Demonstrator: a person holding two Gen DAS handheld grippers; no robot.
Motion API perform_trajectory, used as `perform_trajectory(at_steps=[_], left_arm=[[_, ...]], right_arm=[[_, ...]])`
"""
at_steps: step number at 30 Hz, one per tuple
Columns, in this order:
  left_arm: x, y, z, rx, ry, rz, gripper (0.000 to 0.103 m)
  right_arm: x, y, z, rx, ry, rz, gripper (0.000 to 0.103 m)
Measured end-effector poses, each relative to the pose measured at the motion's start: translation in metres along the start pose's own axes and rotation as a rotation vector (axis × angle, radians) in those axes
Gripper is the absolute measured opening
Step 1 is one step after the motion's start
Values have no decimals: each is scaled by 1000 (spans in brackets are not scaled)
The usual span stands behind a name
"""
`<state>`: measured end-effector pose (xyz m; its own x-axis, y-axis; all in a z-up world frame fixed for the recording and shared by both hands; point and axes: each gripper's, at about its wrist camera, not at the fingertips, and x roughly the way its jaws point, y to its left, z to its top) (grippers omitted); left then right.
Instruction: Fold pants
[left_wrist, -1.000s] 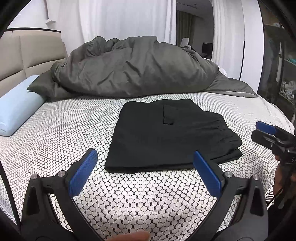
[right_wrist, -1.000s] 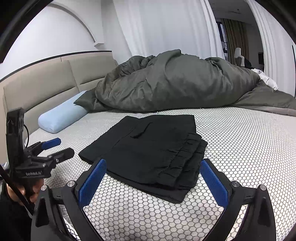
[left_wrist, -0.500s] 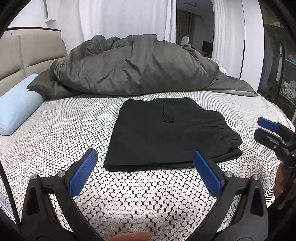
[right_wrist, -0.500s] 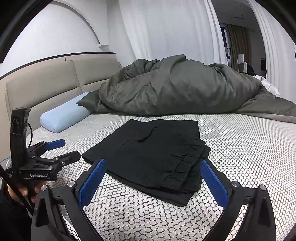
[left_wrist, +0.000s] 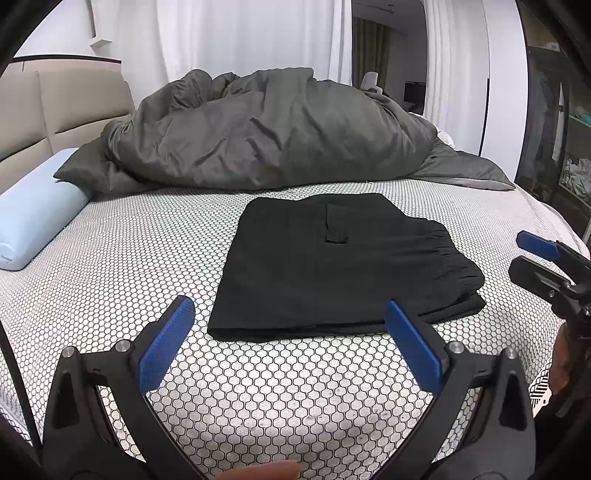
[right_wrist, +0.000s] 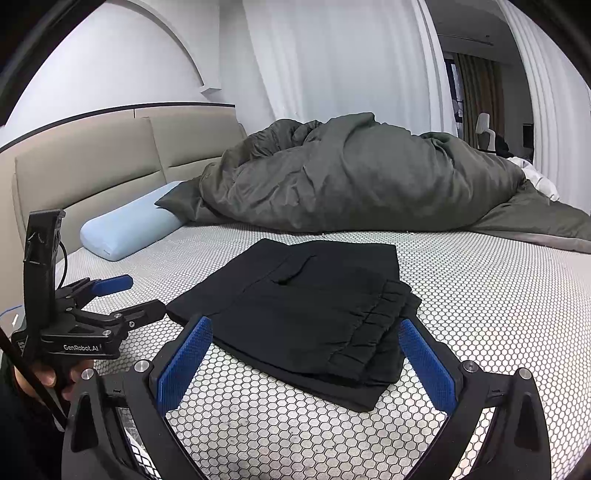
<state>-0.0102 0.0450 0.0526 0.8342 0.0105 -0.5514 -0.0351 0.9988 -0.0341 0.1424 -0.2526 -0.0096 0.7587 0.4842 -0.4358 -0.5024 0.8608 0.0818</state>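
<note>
Black pants (left_wrist: 332, 266) lie folded into a flat rectangle on the bed, elastic waistband to the right. My left gripper (left_wrist: 288, 310) hovers open just short of their near edge, nothing between its blue pads. In the right wrist view the pants (right_wrist: 314, 306) lie straight ahead, and my right gripper (right_wrist: 303, 325) stands open over their near corner by the waistband, holding nothing. The right gripper (left_wrist: 517, 251) shows at the right edge of the left wrist view, jaws apart. The left gripper (right_wrist: 146, 294) appears at the left of the right wrist view, held by a hand.
A rumpled dark grey duvet (left_wrist: 277, 129) fills the far side of the bed. A light blue bolster pillow (left_wrist: 33, 214) lies at the left by the beige headboard (right_wrist: 92, 162). The honeycomb-patterned mattress cover (left_wrist: 129, 258) surrounds the pants. Dark shelving (left_wrist: 569, 155) stands at the right.
Both views have shifted only slightly; the left gripper has edged a little to the right in the right wrist view. The pants lie still and both grippers stay open.
</note>
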Motion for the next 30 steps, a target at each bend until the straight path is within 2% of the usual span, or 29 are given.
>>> perform_trajectory(at_steps=[30], left_arm=[[4, 3, -1, -2, 9, 3, 103]], right_arm=[[7, -5, -1, -18, 14, 15, 103]])
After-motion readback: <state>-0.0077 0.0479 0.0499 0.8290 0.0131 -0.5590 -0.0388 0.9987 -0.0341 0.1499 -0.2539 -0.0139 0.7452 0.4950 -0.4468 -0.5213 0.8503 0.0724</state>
